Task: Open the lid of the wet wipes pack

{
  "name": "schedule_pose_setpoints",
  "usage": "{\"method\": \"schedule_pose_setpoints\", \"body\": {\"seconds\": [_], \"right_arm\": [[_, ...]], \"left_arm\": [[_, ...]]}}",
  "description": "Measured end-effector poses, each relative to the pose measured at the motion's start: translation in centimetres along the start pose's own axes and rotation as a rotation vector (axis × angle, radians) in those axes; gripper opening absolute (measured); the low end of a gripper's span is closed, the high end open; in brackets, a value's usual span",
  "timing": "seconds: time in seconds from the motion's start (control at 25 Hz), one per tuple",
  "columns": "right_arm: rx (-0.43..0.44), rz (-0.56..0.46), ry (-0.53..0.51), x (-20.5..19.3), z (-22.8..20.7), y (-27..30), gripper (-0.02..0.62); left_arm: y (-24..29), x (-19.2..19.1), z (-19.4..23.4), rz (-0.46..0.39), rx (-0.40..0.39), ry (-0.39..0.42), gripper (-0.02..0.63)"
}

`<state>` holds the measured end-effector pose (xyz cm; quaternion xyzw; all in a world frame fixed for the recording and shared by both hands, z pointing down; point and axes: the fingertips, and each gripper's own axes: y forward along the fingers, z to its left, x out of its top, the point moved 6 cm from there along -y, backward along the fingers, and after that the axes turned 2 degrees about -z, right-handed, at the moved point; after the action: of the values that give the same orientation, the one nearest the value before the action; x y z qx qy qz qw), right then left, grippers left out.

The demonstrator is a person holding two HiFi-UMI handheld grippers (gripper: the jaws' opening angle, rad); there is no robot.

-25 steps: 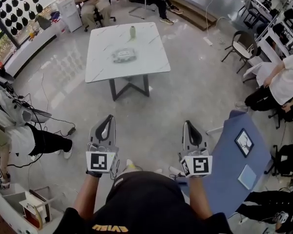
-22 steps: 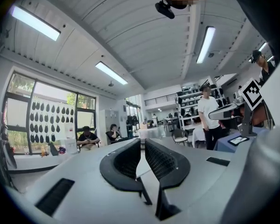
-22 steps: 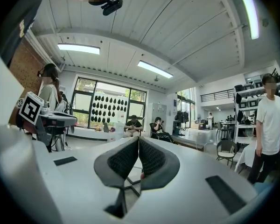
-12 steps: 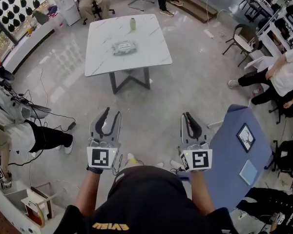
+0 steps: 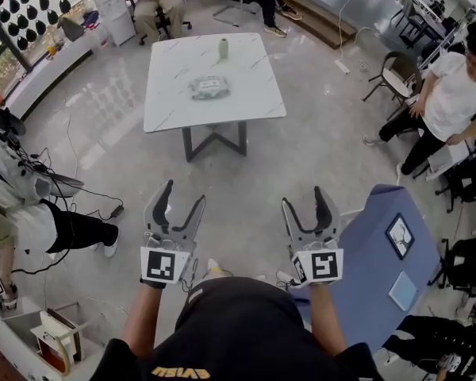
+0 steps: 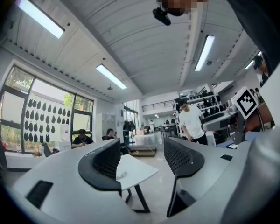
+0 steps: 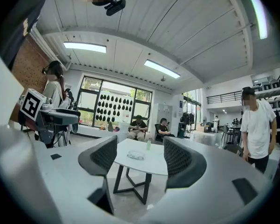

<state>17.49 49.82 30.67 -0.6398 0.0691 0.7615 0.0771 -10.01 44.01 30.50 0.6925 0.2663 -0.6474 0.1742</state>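
The wet wipes pack (image 5: pixel 207 87) lies flat near the middle of a white square table (image 5: pixel 254 105) across the room, beyond a stretch of floor in front of me. It also shows small on the tabletop between the jaws in the right gripper view, the pack (image 7: pixel 136 156). My left gripper (image 5: pixel 184 194) and right gripper (image 5: pixel 304 197) are held level side by side, well short of the table. Both have just been opening and stand open with nothing between the jaws. The left gripper (image 6: pixel 141 157) faces the table's corner; the right gripper (image 7: pixel 140 147) faces the table squarely.
A pale bottle (image 5: pixel 223 49) stands at the table's far edge. A blue table (image 5: pixel 381 268) with a framed picture (image 5: pixel 397 234) is at my right. People sit beyond the white table; one in a white shirt (image 5: pixel 452 94) stands at the right near a chair (image 5: pixel 389 74). Cables trail at the left.
Both grippers' jaws have gone from shut to wide open. The right gripper has shifted slightly. The person in white at the right has stood up.
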Motion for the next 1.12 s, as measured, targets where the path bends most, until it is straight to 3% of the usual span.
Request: {"method": "schedule_pose_setpoints", "body": {"seconds": [0.36, 0.72, 1.12], "right_arm": [[-0.022, 0.016, -0.039, 0.2, 3.4, 2.1, 0.304], [-0.049, 0.049, -0.055, 0.2, 7.5, 3.9, 0.302], [-0.051, 0.066, -0.092, -0.4, 7.1, 7.8, 0.296]], "left_arm": [[-0.7, -0.1, 3.9, -0.049, -0.025, -0.001, 0.299], [-2.8, -2.3, 8.7, -0.024, -0.033, -0.031, 0.299], [-0.2, -3.8, 11.0, 0.003, -0.031, -0.002, 0.299]]}}
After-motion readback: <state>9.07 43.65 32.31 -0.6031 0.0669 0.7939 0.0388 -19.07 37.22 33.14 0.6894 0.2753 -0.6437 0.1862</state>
